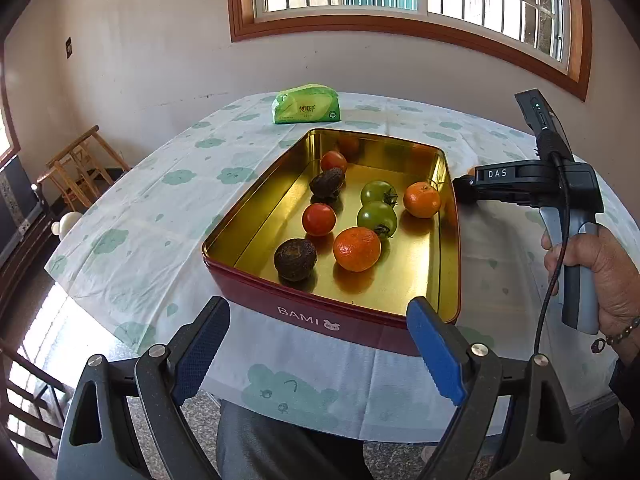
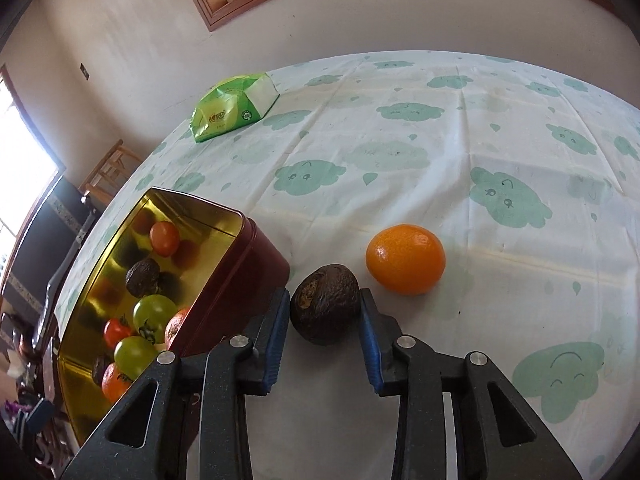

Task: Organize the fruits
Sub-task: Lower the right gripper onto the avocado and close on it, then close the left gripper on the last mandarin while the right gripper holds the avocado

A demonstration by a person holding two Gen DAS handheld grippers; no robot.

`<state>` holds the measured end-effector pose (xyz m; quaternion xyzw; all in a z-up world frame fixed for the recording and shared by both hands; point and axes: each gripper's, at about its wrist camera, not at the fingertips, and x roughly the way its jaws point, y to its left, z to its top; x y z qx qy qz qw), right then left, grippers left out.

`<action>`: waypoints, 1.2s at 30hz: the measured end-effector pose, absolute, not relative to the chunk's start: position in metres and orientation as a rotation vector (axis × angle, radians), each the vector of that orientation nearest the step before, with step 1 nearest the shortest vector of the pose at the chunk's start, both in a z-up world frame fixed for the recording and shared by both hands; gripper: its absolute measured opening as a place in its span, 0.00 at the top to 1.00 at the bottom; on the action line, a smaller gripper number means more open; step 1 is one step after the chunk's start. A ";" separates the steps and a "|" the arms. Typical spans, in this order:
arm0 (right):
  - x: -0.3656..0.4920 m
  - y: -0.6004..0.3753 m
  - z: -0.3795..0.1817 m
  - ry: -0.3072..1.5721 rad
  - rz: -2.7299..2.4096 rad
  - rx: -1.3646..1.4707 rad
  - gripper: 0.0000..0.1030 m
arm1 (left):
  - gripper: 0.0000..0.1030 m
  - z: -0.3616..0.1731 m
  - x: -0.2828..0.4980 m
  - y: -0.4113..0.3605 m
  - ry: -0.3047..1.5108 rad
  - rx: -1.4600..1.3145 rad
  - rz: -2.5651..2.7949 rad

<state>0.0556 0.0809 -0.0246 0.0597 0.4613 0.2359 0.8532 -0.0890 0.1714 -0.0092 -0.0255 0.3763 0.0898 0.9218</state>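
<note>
Left gripper (image 1: 320, 344): blue pads spread wide, nothing between them, hovering before the near wall of the red tin (image 1: 340, 320), lettered "BAMI" in white beside a small rabbit mark. Inside the gold interior, left to right: two dark wrinkled fruits (image 1: 295, 259), two red tomatoes (image 1: 319, 219), two green tomatoes (image 1: 377, 217), two oranges (image 1: 357, 249). Farther back on the cloud-print tablecloth (image 1: 132, 216), a green tissue pack (image 1: 307, 105), its writing too small to read. At right, a hand (image 1: 596, 276) around a grey handle, "DAS" printed on its black body. Right gripper (image 2: 325, 312): narrowed onto a dark wrinkled fruit on the cloth (image 2: 325, 309), both pads against its sides, just right of the tin. Loose orange (image 2: 405, 259) close beyond, to the right.
</note>
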 end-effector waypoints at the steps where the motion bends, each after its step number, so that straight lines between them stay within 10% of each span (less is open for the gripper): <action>1: 0.048 0.074 -0.021 0.951 0.502 0.099 0.66 | 0.15 -0.007 -0.090 0.169 0.769 -0.050 0.175; 16: 0.003 -0.176 -0.022 0.897 0.046 0.004 0.66 | 0.15 0.030 -0.043 0.081 0.701 0.087 -0.027; 36: 0.002 -0.192 -0.028 0.875 0.110 0.140 0.66 | 0.15 -0.006 0.141 0.010 0.906 0.138 -0.168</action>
